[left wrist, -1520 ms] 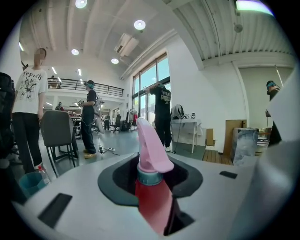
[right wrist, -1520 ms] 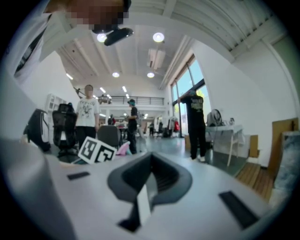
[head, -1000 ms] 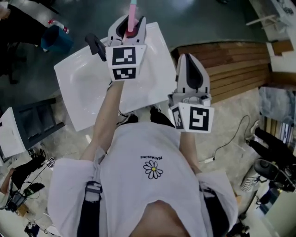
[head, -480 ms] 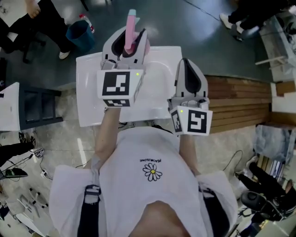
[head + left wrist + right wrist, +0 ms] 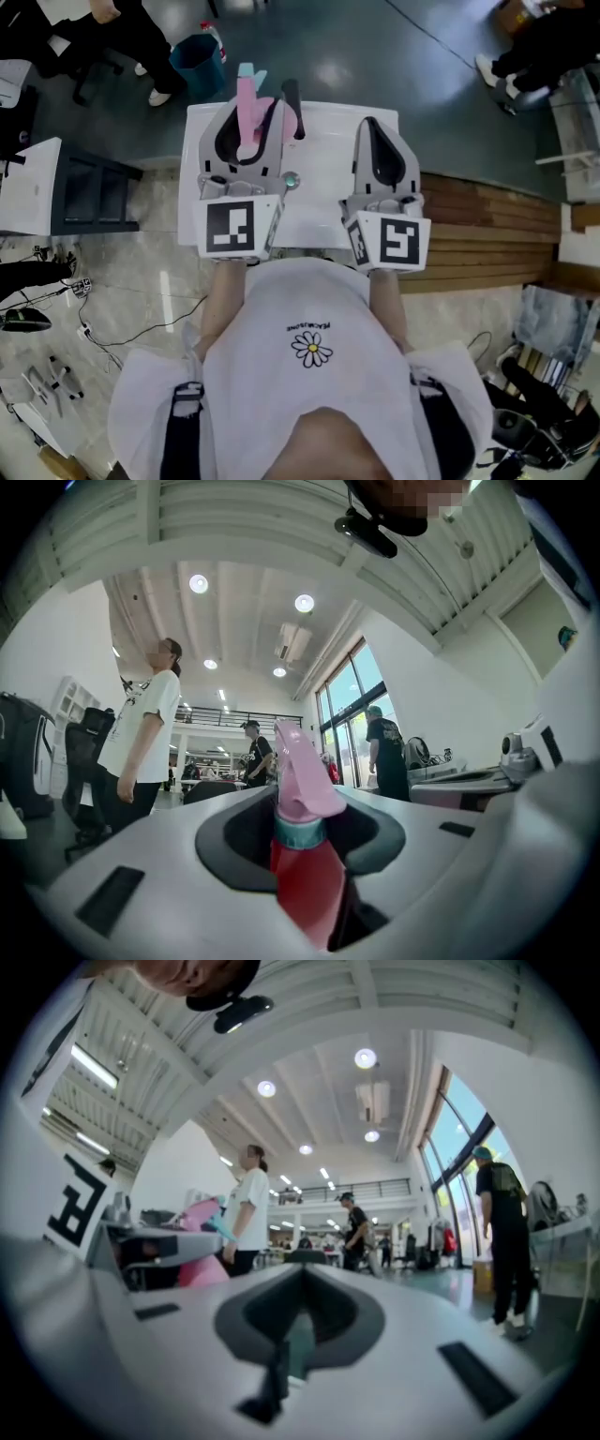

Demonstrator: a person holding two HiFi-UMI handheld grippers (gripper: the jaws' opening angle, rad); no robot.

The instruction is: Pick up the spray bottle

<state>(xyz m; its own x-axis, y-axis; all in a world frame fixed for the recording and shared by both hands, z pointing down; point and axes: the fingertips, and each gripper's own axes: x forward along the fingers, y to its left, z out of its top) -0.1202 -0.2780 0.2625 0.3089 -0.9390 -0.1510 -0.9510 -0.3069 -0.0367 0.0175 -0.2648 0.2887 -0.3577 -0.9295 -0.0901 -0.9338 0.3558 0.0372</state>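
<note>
Now the spray bottle with a pink head, a teal ring and a red body (image 5: 298, 803) is squeezed between the jaws of the left gripper (image 5: 255, 105). Its pink head is seen poking out past the jaws. It is held up over the left part of the white table (image 5: 323, 187). The right gripper (image 5: 373, 127) is held just to the right of it, over the table too. Its jaws are pressed together, and nothing is held in them.

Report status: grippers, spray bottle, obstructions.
Left gripper shut on spray bottle, nozzle up. Right gripper shut, empty. White basin below, nothing blocking.
</note>
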